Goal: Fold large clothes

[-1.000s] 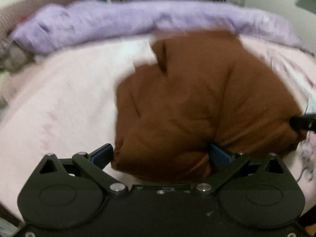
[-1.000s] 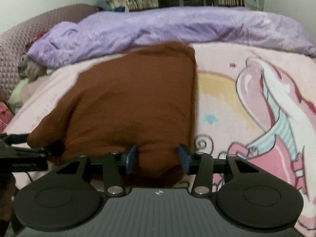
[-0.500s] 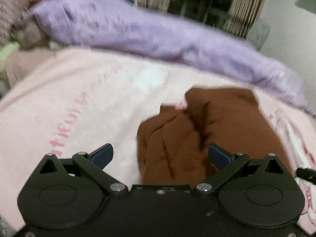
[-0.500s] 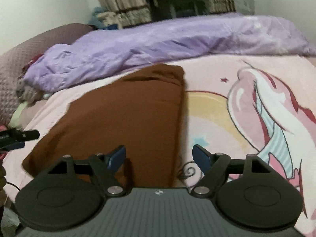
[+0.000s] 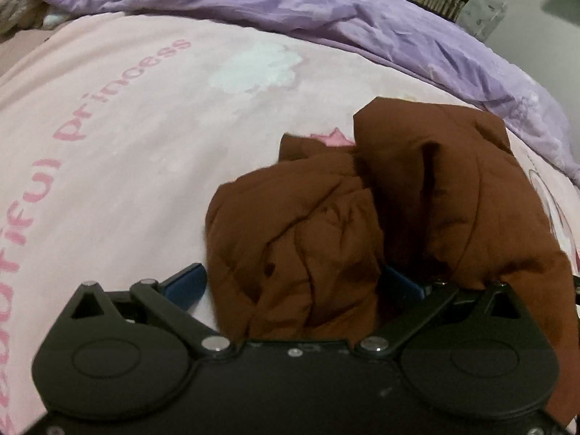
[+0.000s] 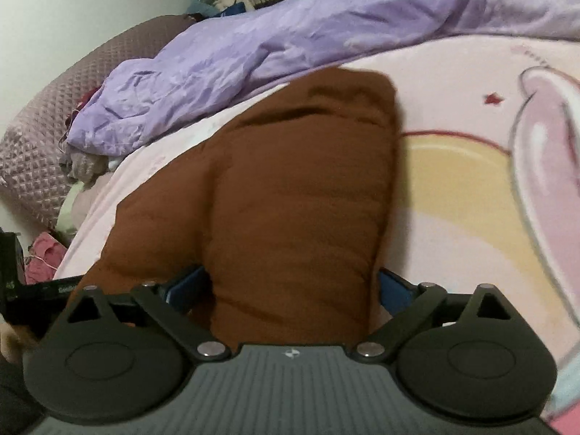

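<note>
Brown garment point(image 6: 290, 195) lies bunched, partly folded, on the pink bedsheet point(image 5: 127, 145), below the purple duvet point(image 6: 308, 29). Right gripper point(image 6: 290, 290) jaws just opened wide, cloth between; left gripper point(image 5: 293, 286) wide, gripping nothing. Final squaring seems left.

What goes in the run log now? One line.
left gripper: open, brown garment between | right gripper: jaws just opened, garment between, unpressed | garment: bunched on pink bedsheet

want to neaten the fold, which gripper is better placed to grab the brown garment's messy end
Left, probably. The left gripper stands open around the bunched, wrinkled end of the brown garment; the right gripper, just opened, straddles the smooth folded side.
</note>
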The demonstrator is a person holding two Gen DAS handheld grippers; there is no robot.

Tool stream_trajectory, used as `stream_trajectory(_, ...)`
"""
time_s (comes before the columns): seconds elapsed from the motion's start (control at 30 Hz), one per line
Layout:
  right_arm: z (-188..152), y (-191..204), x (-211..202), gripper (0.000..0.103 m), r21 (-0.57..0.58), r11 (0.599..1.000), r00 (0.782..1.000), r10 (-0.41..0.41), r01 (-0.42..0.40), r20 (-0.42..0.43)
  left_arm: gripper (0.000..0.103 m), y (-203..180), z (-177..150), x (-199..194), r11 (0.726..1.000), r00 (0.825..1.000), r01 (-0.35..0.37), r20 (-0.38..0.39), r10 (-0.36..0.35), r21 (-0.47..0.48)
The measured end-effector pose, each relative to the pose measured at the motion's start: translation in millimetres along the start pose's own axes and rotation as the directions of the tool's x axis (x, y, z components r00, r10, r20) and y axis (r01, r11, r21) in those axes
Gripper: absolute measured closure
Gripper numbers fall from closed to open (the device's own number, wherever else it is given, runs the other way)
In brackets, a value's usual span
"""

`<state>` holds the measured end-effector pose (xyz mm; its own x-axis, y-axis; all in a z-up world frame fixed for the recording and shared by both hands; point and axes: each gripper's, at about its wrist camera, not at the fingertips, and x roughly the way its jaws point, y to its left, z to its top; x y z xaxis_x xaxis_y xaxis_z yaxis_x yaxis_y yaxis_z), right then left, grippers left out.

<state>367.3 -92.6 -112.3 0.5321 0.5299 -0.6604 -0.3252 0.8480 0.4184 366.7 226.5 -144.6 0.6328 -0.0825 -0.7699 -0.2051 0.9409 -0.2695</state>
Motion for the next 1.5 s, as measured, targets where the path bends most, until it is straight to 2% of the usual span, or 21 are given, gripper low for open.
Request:
stream_trajectory(0.17, 5.6, -16.5, 10.7, 0.0, 0.081, 0.995, 0.997, 0.065, -0.063, -0.028, 0.002, -6.3, -4.2, 1.1, 1.0, 0.999, -0.001, 0.042, 0.0, 0.017)
stream_trajectory(0.2, 4.2, -18.7, 9.9, 0.0, 0.086, 0.994, 0.997, 0.075, -0.072, -0.022, 0.014, -5.7, -2.0, 3.3, 1.0, 0.998, 0.013, 0.058, -0.014, 0.01)
stream_trajectory(0.23, 2.9, -16.2, 7.7, 0.0, 0.064, 0.996, 0.998, 0.067, -0.066, -0.014, 0.043, -7.4, -4.3, -0.2, 0.999, 0.996, 0.043, 0.078, -0.044, 0.016)
stream_trajectory(0.27, 1.9, -8.3, 3.0, 0.004, 0.025, 0.999, 0.999, 0.048, -0.048, -0.001, 0.058, -10.4, -6.8, -4.3, 0.996, 0.993, 0.083, 0.085, -0.084, 0.014)
stream_trajectory(0.3, 2.3, -0.8, -2.7, 0.01, -0.003, 1.0, 0.999, 0.031, -0.031, 0.011, 0.072, -15.3, -9.2, -9.8, 0.995, 0.99, 0.096, 0.099, -0.097, 0.021)
stream_trajectory(0.33, 4.0, 4.4, -9.5, 0.022, -0.014, 1.0, 1.0, 0.018, -0.018, 0.021, 0.08, -20.7, -11.5, -15.7, 0.996, 0.989, 0.073, 0.122, -0.078, 0.043)
stream_trajectory(0.37, 7.7, 6.9, -15.1, 0.033, -0.018, 1.0, 1.0, 0.013, -0.013, 0.024, 0.082, -24.4, -13.9, -22.6, 0.997, 0.987, 0.061, 0.149, -0.066, 0.042)
stream_trajectory(0.43, 14.5, 6.4, -30.1, 0.041, 0.0, 1.0, 0.999, 0.029, -0.029, 0.023, 0.086, -28.0, -16.4, -38.7, 0.996, 0.978, 0.078, 0.192, -0.084, 0.037)
stream_trajectory(0.53, 22.7, 3.4, -54.2, 0.044, 0.003, 0.997, 0.997, 0.072, -0.072, 0.036, 0.087, -36.6, -12.7, -64.9, 0.991, 0.962, 0.125, 0.238, -0.133, 0.049)
stream_trajectory(0.73, 47.3, -19.5, -116.7, 0.043, -0.009, 0.998, 0.989, 0.056, -0.056, 0.134, 0.087, -95.7, -2.3, -100.5, 0.976, 0.917, 0.2, 0.334, -0.216, 0.085)
stream_trajectory(0.9, 61.2, -81.9, -164.7, 0.038, 0.013, 0.999, 0.982, -0.039, 0.038, 0.185, 0.087, -164.3, 2.0, -80.5, 0.943, 0.896, 0.304, 0.296, -0.331, 0.135)
stream_trajectory(0.97, 58.6, -111.8, -163.8, 0.027, 0.039, 0.997, 0.982, -0.067, 0.061, 0.178, 0.084, -186.3, 0.8, -52.5, 0.939, 0.906, 0.317, 0.248, -0.342, 0.137)
stream_trajectory(1.0, 55.6, -129.4, -156.7, 0.026, 0.074, 0.995, 0.984, -0.073, 0.062, 0.16, 0.081, -190.5, -0.1, -35.5, 0.94, 0.916, 0.321, 0.213, -0.34, 0.119)
stream_trajectory(1.07, 46.5, -163.4, -130.7, 0.023, 0.153, 0.985, 0.993, -0.086, 0.073, 0.079, 0.071, -196.5, -5.7, 5.6, 0.956, 0.948, 0.278, 0.136, -0.289, 0.093)
stream_trajectory(1.1, 40.3, -179.7, -115.7, 0.02, 0.189, 0.978, 0.995, -0.093, 0.083, 0.043, 0.054, -198.2, -9.1, 24.9, 0.968, 0.967, 0.23, 0.093, -0.239, 0.098)
stream_trajectory(1.13, 34.2, -188.7, -108.8, 0.01, 0.204, 0.977, 0.995, -0.081, 0.068, 0.056, 0.037, -198.4, -12.7, 39.3, 0.977, 0.979, 0.186, 0.066, -0.194, 0.105)
stream_trajectory(1.23, 22.2, -202.7, -110.0, 0.005, 0.247, 0.969, 0.995, -0.02, -0.004, 0.096, 0.023, -187.1, -14.5, 24.9, 0.983, 0.978, 0.17, 0.109, -0.176, 0.063)
stream_trajectory(1.3, 21.3, -196.5, -125.2, 0.006, 0.239, 0.97, 0.991, -0.067, 0.038, 0.112, 0.02, -185.0, -13.1, -2.3, 0.99, 0.975, 0.13, 0.174, -0.139, 0.059)
stream_trajectory(1.37, 20.0, -183.8, -151.5, 0.015, 0.217, 0.969, 0.972, -0.157, 0.117, 0.176, 0.014, -187.0, -12.3, -36.3, 0.992, 0.952, 0.093, 0.283, -0.113, 0.084)
stream_trajectory(1.43, 11.6, -159.5, -181.8, 0.022, 0.236, 0.938, 0.901, -0.318, 0.254, 0.294, 0.01, -196.1, -15.8, -67.3, 0.987, 0.919, 0.102, 0.369, -0.142, 0.124)
stream_trajectory(1.5, 0.4, -136.7, -198.9, 0.028, 0.211, 0.938, 0.854, -0.338, 0.273, 0.395, 0.008, -211.9, -31.4, -92.5, 0.973, 0.892, 0.149, 0.4, -0.21, 0.178)
